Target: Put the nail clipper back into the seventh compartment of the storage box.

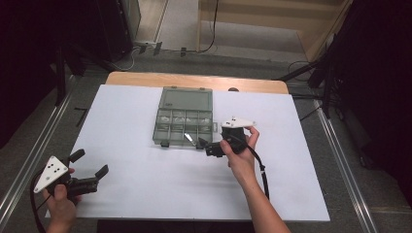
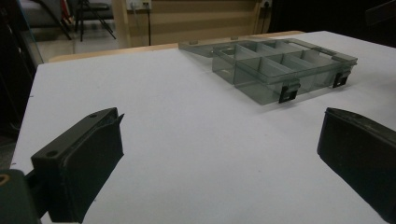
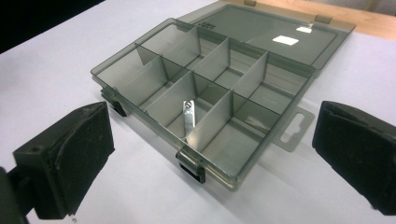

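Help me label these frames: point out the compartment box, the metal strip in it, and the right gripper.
compartment box (image 3: 140, 112), right gripper view, front wall.
metal strip (image 3: 189, 116), right gripper view, middle of the strip.
right gripper (image 1: 206, 147), high view, between its open jaw tips.

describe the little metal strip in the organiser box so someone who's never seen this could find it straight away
On the white table sits a smoky-grey clear organiser box, lid flung open away from the person. In its front row of compartments, near the right-hand black latch, a small metal strip leans against a divider. It is the one shiny silver piece, flat and narrow with a hole at its top end.
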